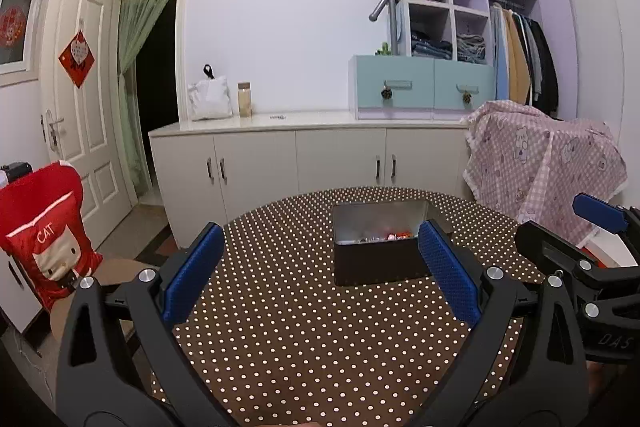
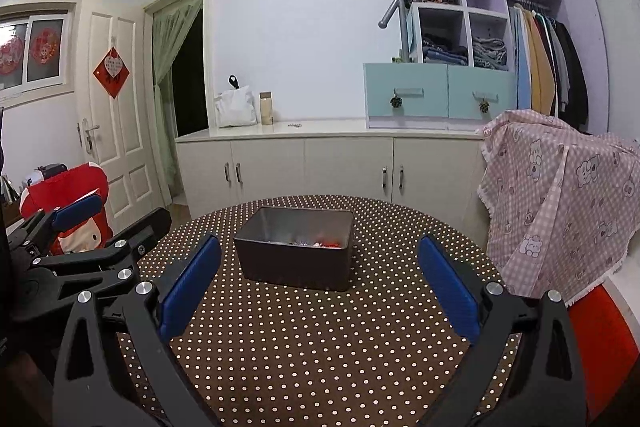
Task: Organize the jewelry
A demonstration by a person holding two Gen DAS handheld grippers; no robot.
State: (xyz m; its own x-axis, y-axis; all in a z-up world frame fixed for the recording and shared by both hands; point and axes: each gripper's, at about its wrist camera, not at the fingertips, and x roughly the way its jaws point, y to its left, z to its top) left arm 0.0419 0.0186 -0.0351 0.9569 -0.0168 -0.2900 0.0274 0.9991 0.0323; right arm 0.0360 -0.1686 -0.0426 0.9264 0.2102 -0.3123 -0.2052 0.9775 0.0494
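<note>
Both grippers, left (image 1: 320,263) and right (image 2: 318,275), gape empty near the tin (image 2: 296,255); a careless reach could shove it across the polka-dot tablecloth (image 2: 320,347).

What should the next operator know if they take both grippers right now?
Left gripper: open, empty, held above the table, aimed at the tin.
Right gripper: open, empty, also facing the tin from the near side.
Tin: open-topped, sits alone toward the far side of the dotted table. Small jewelry pieces, some red, lie piled in its bottom; individual items are too small to tell.
Done: nothing visible; no piece is out of the tin or in either gripper's fingers.
Left: apparently the whole job. Take pieces out and sort them. No organizer or tray is in view.
</note>
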